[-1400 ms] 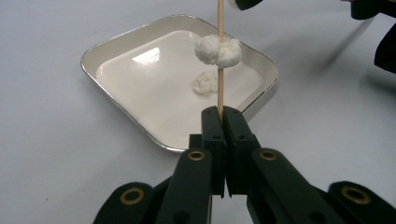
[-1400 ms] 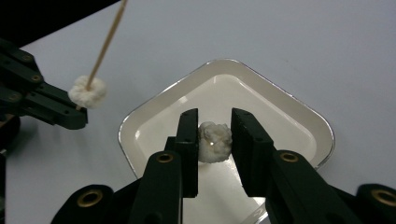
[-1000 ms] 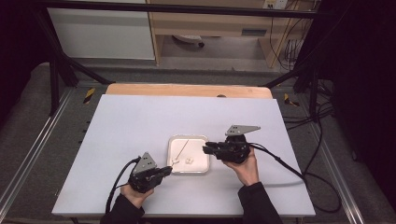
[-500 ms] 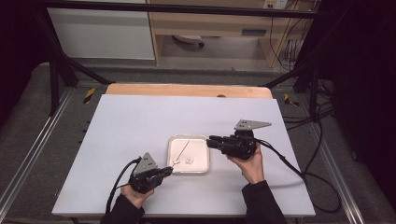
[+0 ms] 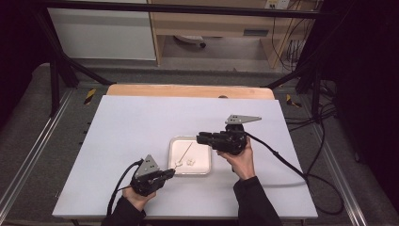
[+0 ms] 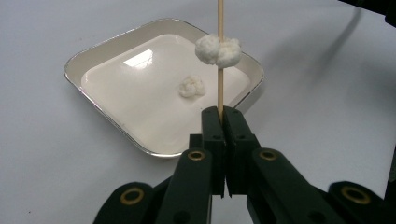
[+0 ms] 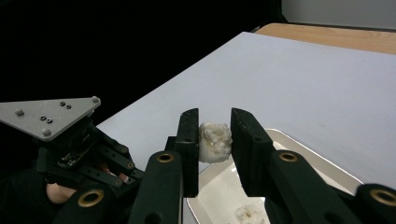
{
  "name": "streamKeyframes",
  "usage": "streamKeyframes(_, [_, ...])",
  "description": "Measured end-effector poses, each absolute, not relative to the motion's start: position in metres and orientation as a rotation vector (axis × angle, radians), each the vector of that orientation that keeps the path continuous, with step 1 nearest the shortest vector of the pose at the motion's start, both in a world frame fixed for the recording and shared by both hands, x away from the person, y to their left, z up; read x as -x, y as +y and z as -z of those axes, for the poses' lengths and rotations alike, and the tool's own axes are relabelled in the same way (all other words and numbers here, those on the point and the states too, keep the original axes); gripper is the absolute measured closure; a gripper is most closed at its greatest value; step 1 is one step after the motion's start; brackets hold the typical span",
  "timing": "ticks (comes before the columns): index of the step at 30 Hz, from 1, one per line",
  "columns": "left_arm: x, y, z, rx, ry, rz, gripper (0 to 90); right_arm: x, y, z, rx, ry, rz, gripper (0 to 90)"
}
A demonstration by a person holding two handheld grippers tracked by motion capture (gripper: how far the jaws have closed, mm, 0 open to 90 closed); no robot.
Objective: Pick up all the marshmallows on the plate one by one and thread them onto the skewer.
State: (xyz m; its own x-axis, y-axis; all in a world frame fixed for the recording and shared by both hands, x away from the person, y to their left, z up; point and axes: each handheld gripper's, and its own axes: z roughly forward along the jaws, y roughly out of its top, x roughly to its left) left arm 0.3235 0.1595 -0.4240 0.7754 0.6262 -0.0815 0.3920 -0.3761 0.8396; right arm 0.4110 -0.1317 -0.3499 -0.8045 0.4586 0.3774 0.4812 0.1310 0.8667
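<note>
My left gripper (image 6: 223, 112) is shut on a thin wooden skewer (image 6: 220, 88) that points over a square white tray (image 6: 93, 100). One white puffy piece (image 6: 217, 50) is threaded on the skewer. A second white piece (image 6: 192, 87) lies loose in the tray. My right gripper (image 7: 215, 116) is shut on a third white piece (image 7: 215, 141), held above the tray's (image 7: 303, 154) corner. In the high view, the left gripper (image 5: 170, 173) is at the tray's (image 5: 204, 170) near-left corner. The right gripper (image 5: 200, 138) hovers over its far-right edge.
The tray sits near the middle front of a white table top (image 5: 141, 127). A wooden strip (image 5: 188, 90) runs along the far edge. The right gripper's cable (image 5: 282, 162) trails off to the right. Dark frame rails flank both sides.
My right gripper has lifted up from the tray with the white piece between its jaws. The left gripper and skewer have stayed put.
</note>
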Motion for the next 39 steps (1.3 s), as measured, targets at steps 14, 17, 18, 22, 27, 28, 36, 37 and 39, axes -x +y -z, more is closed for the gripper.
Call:
streamKeyframes(14, [-0.323,0.159,0.424,-2.012,0.76,-0.31,88.3,-0.416,-0.121,0.359,0.962,-2.292,1.79,73.9])
streamKeyframes(17, [-0.323,0.159,0.424,-2.009,0.76,-0.309,88.3,-0.416,-0.12,0.36,0.957,-2.286,1.788,74.0])
streamKeyframes(18, [-0.323,0.159,0.424,-2.009,0.759,-0.308,88.3,-0.416,-0.12,0.36,0.955,-2.285,1.787,74.0])
streamKeyframes(22, [-0.323,0.159,0.424,-2.009,0.754,-0.31,88.3,-0.416,-0.117,0.364,0.949,-2.276,1.776,74.3])
streamKeyframes(27, [-0.323,0.159,0.424,-2.017,0.756,-0.313,88.3,-0.416,-0.113,0.368,0.946,-2.264,1.763,75.5])
streamKeyframes(28, [-0.323,0.159,0.425,-2.018,0.755,-0.315,88.3,-0.415,-0.113,0.369,0.94,-2.26,1.765,75.7])
streamKeyframes(36, [-0.323,0.158,0.426,-2.025,0.756,-0.322,88.3,-0.412,-0.11,0.373,0.934,-2.247,1.763,77.1])
streamKeyframes(37, [-0.322,0.158,0.426,-2.026,0.755,-0.324,88.4,-0.412,-0.109,0.373,0.932,-2.244,1.764,77.3])
streamKeyframes(39, [-0.322,0.158,0.426,-2.03,0.751,-0.325,88.4,-0.411,-0.108,0.374,0.924,-2.238,1.766,77.6])
